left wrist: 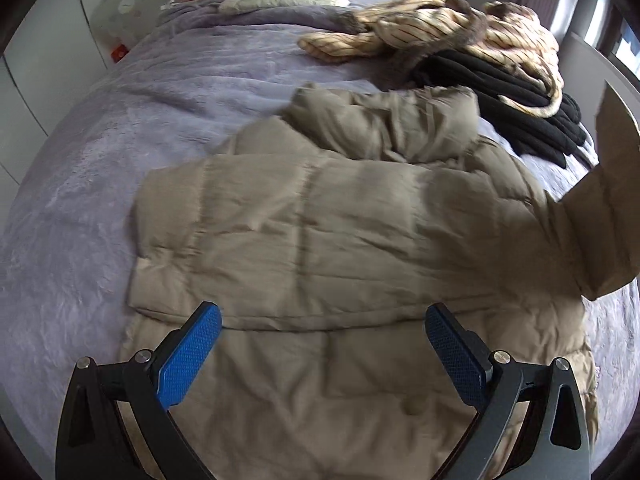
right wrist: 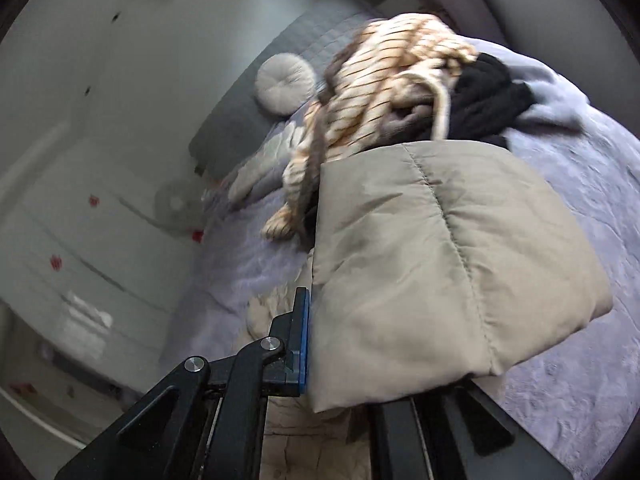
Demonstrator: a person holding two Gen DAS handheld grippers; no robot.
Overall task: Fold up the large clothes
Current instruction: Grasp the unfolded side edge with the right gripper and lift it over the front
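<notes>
1. We keep the khaki puffer jacket (left wrist: 320,220) spread flat in the middle of the bed (left wrist: 100,152), so its panels can be folded inward.
2. Our right tool (right wrist: 316,340) is clamped on one jacket sleeve (right wrist: 440,264), lifted at three o'clock for folding across.
3. Our left tool (left wrist: 322,344) hovers spread wide, empty, above the hem.
4. At one o'clock we count two other garments: one striped (left wrist: 440,28), one black (left wrist: 520,92).

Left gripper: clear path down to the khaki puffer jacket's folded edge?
Probably yes. The left gripper hangs open right above the khaki puffer jacket, nothing between; the right gripper holds the sleeve off to the side.
</notes>
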